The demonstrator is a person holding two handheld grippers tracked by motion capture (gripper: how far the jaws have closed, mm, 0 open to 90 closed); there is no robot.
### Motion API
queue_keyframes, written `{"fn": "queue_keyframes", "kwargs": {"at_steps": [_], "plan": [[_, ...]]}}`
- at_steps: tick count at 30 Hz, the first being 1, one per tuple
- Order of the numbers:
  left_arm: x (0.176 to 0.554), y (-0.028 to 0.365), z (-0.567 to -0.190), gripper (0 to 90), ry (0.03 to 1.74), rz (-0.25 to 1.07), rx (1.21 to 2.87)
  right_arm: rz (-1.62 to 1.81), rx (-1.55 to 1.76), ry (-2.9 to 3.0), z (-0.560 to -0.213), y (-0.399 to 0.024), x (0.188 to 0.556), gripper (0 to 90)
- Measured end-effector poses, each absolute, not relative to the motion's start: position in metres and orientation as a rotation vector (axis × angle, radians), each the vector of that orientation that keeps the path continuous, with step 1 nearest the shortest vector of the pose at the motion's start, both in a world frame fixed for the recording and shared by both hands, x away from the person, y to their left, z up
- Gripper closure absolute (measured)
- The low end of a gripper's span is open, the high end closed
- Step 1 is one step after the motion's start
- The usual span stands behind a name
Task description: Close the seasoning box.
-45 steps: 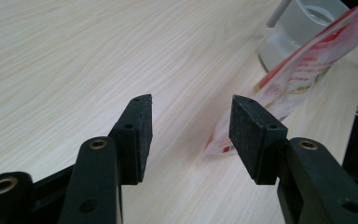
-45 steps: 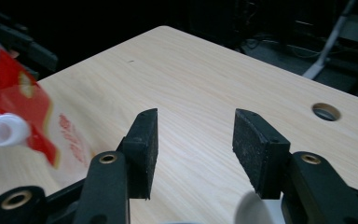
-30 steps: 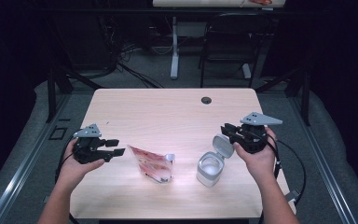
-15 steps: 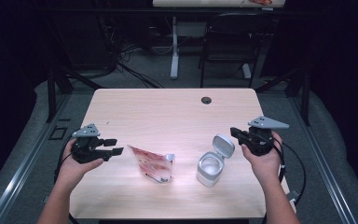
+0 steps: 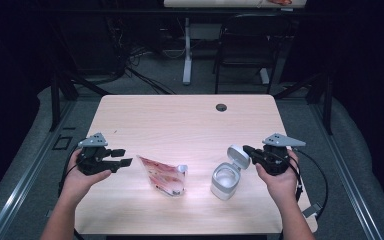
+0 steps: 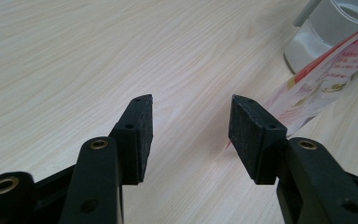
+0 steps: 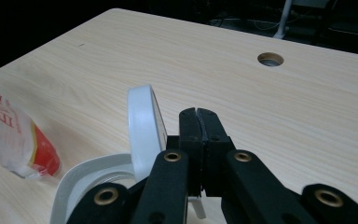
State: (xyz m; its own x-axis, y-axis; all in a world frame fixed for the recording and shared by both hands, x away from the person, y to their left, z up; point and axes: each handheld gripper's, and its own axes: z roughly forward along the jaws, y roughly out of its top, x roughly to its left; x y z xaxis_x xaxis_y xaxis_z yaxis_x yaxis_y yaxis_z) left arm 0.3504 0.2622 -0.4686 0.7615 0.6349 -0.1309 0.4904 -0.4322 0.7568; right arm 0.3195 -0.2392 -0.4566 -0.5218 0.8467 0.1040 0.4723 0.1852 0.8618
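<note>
Having dropped lower with jaws just closing empty, the clenched right hand-held gripper (image 5: 248,150) sits beside the white container's (image 5: 225,181) upright lid (image 5: 238,155).

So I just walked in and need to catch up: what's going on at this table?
A person holds a claw in each hand over a wooden table. The right claw is shut, empty, right beside the raised lid of a white container; whether it touches the lid is unclear. The left claw is open, near a red-and-white plastic pouch lying on the table, not gripping it.
</note>
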Motion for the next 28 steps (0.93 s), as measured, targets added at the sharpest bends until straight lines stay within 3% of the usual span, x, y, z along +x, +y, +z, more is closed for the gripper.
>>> {"fn": "queue_keyframes", "kwargs": {"at_steps": [21, 25, 28], "plan": [[0.352, 0.266, -0.473, 49.7, 0.866, 0.226, 2.099, 1.326, 1.267, 2.033, -0.484, -0.242, 0.298, 85.8], [0.353, 0.267, -0.473, 49.3, 0.872, 0.23, 2.096, 1.306, 1.287, 2.002, -0.49, -0.25, 0.297, 77.6], [0.353, 0.268, -0.473, 48.4, 0.88, 0.232, 2.091, 1.297, 1.316, 1.973, -0.497, -0.256, 0.298, 64.2]]}}
